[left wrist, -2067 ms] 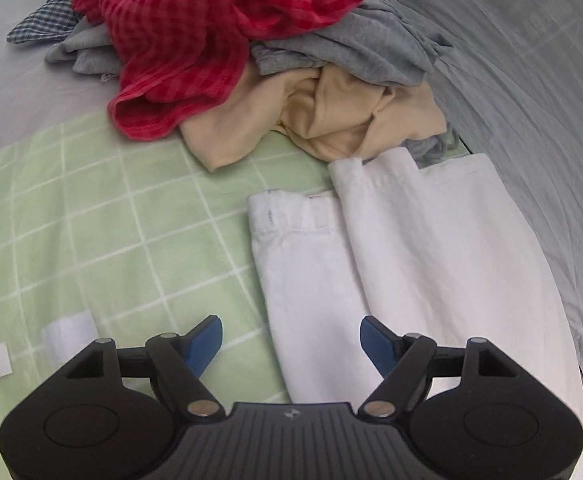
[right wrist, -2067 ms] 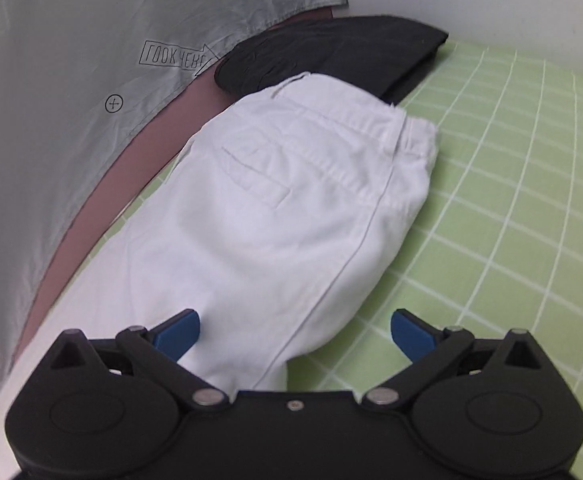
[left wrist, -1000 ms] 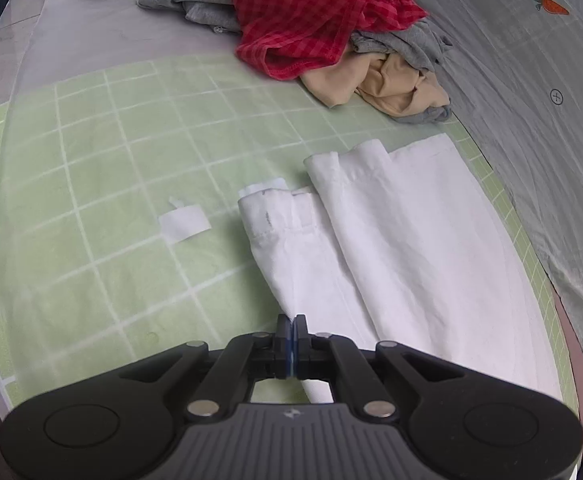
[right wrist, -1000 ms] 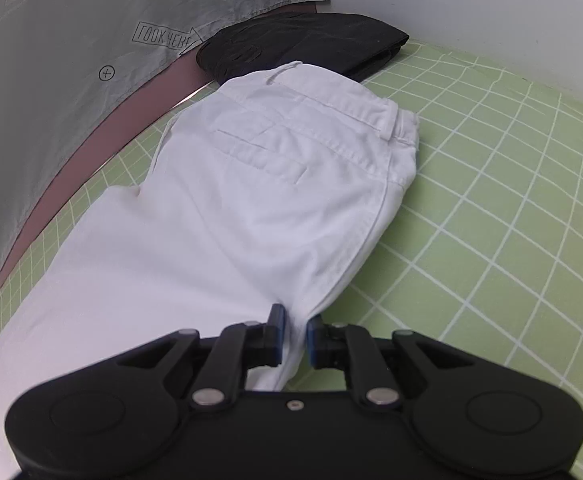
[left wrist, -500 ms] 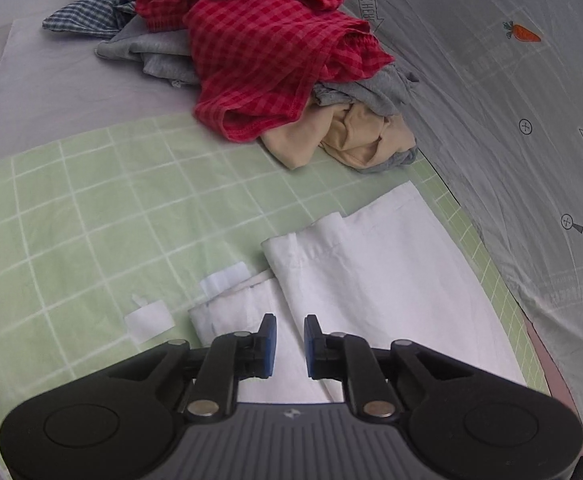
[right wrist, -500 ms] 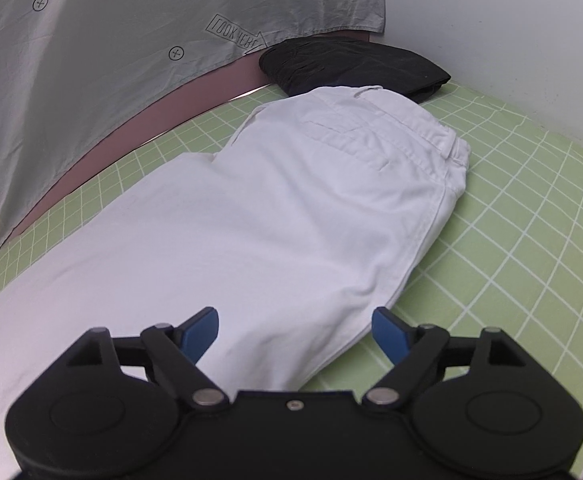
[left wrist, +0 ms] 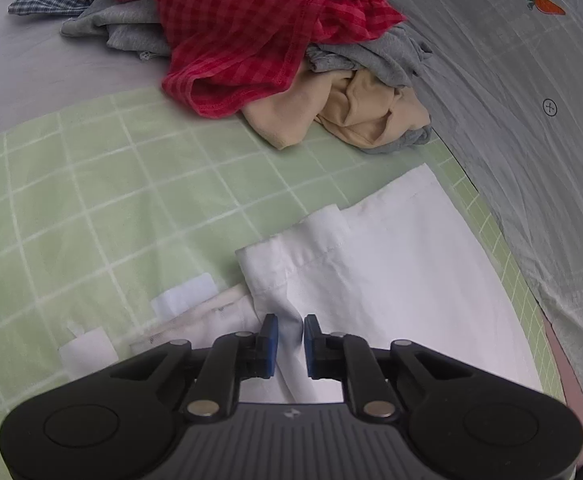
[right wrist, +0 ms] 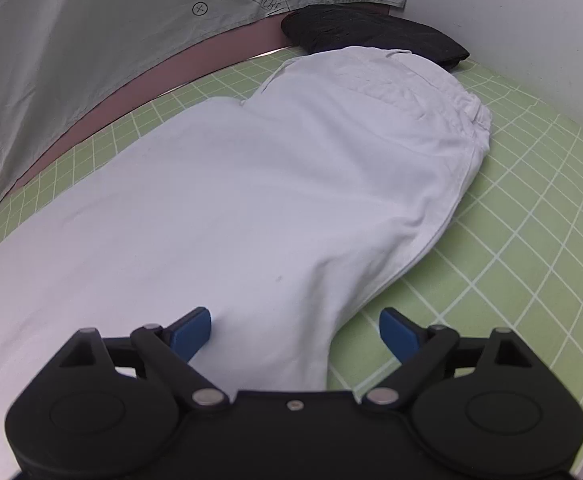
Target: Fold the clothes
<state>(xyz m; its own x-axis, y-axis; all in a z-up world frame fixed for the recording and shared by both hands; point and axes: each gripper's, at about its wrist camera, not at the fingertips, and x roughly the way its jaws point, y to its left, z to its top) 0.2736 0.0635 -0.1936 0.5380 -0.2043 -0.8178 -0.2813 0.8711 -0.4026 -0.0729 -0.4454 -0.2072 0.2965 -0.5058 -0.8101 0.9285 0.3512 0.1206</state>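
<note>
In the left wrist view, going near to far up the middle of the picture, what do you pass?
left gripper → white trousers → green grid mat → beige garment → red checked garment

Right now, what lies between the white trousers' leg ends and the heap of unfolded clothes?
Only bare green grid mat, in the left wrist view, separates trousers from heap.
</note>
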